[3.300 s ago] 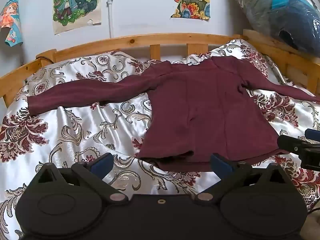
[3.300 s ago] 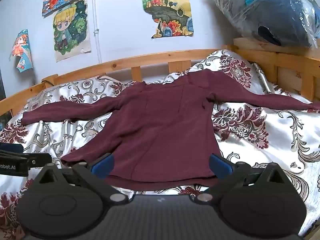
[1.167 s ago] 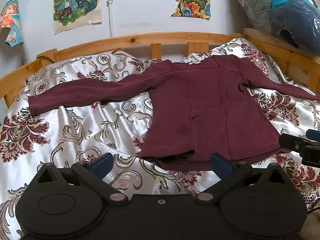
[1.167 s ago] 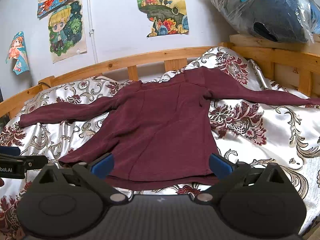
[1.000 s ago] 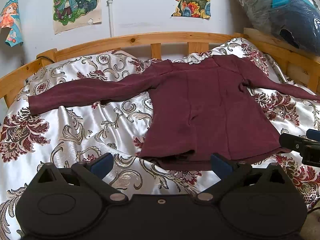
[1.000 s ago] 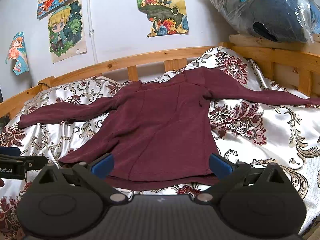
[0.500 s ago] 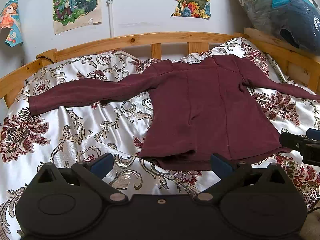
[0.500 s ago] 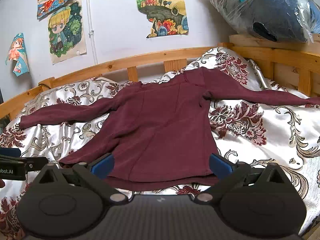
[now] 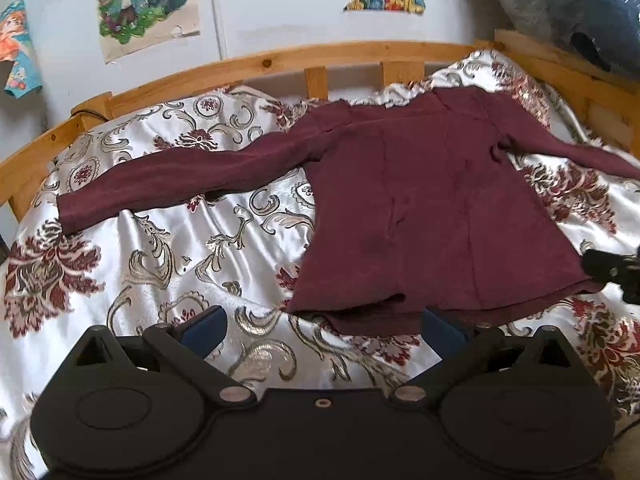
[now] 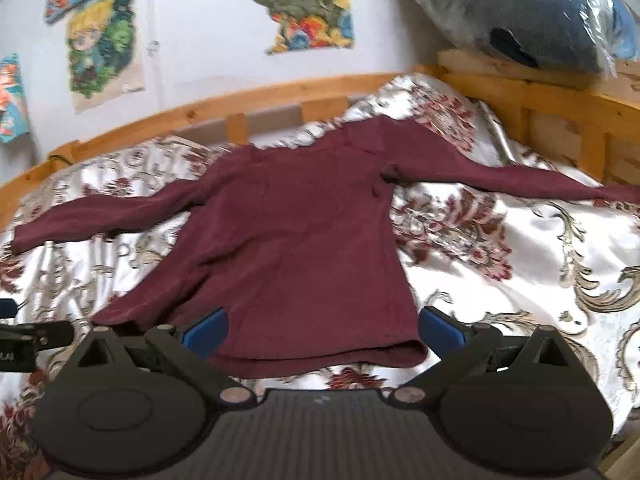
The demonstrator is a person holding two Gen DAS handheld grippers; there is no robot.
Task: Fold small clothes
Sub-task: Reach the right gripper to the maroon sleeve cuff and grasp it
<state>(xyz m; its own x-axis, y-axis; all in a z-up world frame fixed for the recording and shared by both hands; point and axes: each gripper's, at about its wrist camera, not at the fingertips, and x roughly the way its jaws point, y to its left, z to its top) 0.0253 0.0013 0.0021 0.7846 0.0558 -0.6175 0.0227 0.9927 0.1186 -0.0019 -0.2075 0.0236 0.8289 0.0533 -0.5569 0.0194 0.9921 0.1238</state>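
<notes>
My left gripper (image 9: pixel 322 326) is spread wide, empty, just short of the maroon top's (image 9: pixel 432 216) hem, toward its left corner. My right gripper (image 10: pixel 322 330) is spread too, straddling the hem. The top lies flat on the floral bedspread (image 9: pixel 168 248), sleeves out sideways. Beyond it, the wooden rail (image 9: pixel 280 60).

Both fisheyes sitting low near the foot of the bed (image 9: pixel 168 240), facing the wooden headboard rail (image 9: pixel 280 56) and postered wall, close over the hem of the maroon top (image 9: pixel 420 208). Left wrist view set off to the left with the right gripper (image 9: pixel 612 272) poking in at its right edge; right wrist view more centred, left gripper (image 10: pixel 24 340) at its left edge. Shared: whole top (image 10: pixel 304 248), bedspread, rail, posters.
</notes>
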